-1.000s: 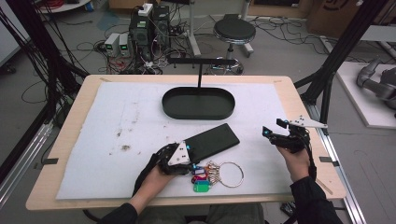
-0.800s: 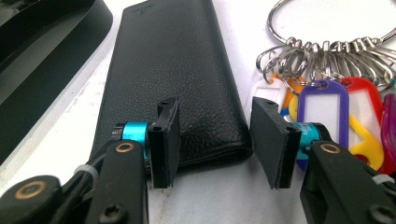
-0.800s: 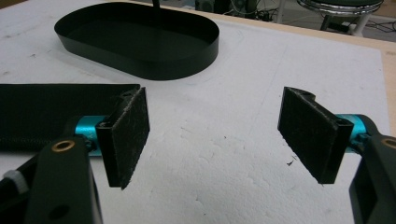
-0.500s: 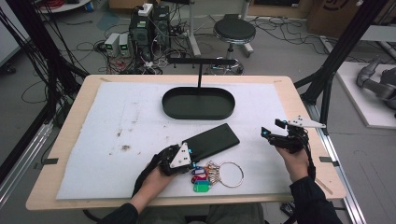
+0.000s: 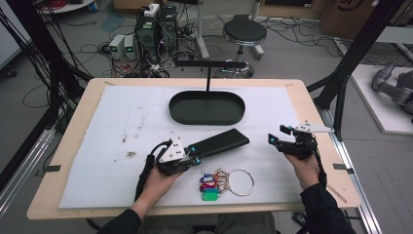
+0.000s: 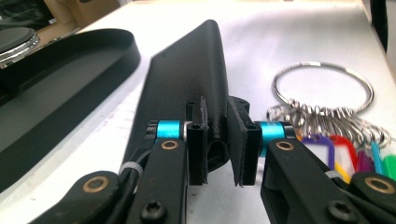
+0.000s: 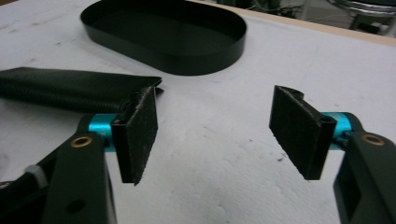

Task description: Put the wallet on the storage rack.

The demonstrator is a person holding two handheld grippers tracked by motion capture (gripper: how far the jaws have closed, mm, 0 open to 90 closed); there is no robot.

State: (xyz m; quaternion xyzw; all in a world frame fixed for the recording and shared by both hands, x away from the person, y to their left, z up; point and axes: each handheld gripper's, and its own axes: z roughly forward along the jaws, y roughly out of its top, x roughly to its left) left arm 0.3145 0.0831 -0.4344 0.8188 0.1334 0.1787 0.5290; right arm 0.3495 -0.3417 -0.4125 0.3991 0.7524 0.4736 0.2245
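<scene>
A long black leather wallet (image 5: 219, 142) lies flat on the white mat, in front of the black oval tray (image 5: 207, 108). My left gripper (image 5: 195, 157) is shut on the wallet's near end; in the left gripper view the pads (image 6: 198, 140) pinch the wallet (image 6: 187, 79) edge between them. A large key ring (image 5: 229, 181) with coloured tags lies just right of that hand, also seen as key ring (image 6: 327, 98). My right gripper (image 5: 275, 136) hovers at the right of the mat, jaws wide apart and empty (image 7: 224, 133), facing the wallet (image 7: 70, 91) and tray (image 7: 168, 35).
A black T-shaped stand (image 5: 209, 68) rises behind the tray. The white mat (image 5: 122, 122) covers most of the wooden table (image 5: 316, 122). Cables, electronics and a stool (image 5: 243, 34) sit on the floor beyond the far edge.
My left gripper has slid slightly right along the wallet's near end. The right gripper has barely moved.
</scene>
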